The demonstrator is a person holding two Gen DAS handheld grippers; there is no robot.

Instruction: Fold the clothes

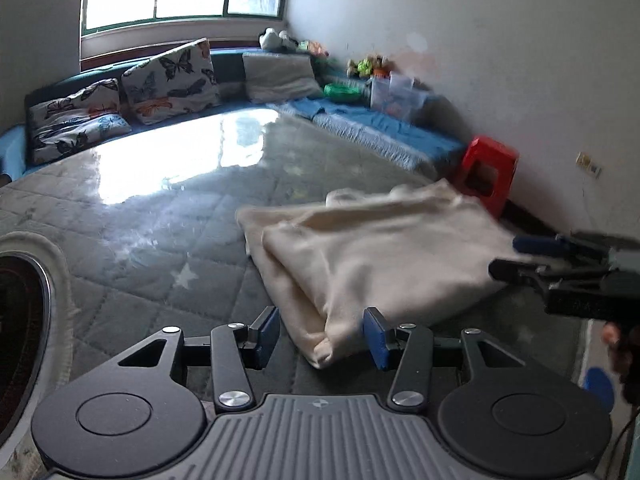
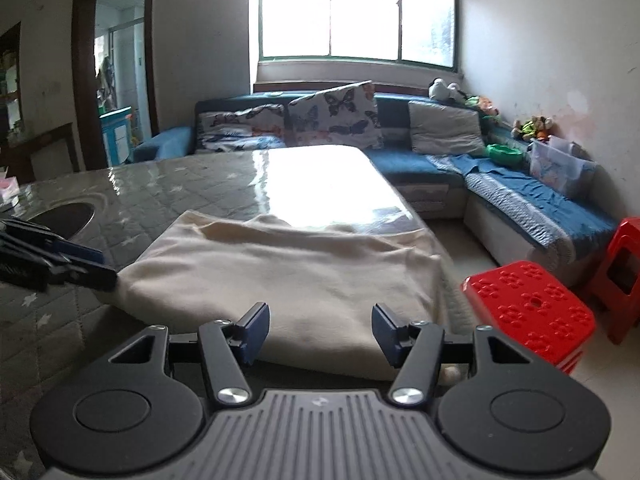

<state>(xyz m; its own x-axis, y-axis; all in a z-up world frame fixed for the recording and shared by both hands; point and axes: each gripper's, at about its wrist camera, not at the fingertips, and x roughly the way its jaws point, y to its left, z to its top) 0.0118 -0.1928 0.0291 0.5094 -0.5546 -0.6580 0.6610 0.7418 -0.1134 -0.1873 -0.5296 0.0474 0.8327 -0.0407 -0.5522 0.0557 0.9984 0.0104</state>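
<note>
the left gripper point(image 1: 322, 334) stands with its jaws apart, nothing pressed between the blue pads; the near corner of the folded cream garment point(image 1: 360, 256) lies in the gap between them, and whether the pads touch it is unclear. the right gripper point(image 2: 320, 334) is also parted, its pads just short of the garment's point(image 2: 280, 280) near edge, the cloth lying ahead of and between them without being clamped. seen from the left wrist, the right gripper point(image 1: 516, 258) reaches in from the right side onto the far corner of the cloth.

the garment lies folded on the quilted grey table cover point(image 1: 160, 264), close to the table's right-hand edge, where a bit of cloth hangs near the drop. to the left of the garment the cover is open and flat as far as a round recess point(image 2: 66, 218). beyond the right edge stands a red stool point(image 2: 528, 312), just beside the table, with a blue sofa point(image 2: 520, 196) further out along the wall.
</note>
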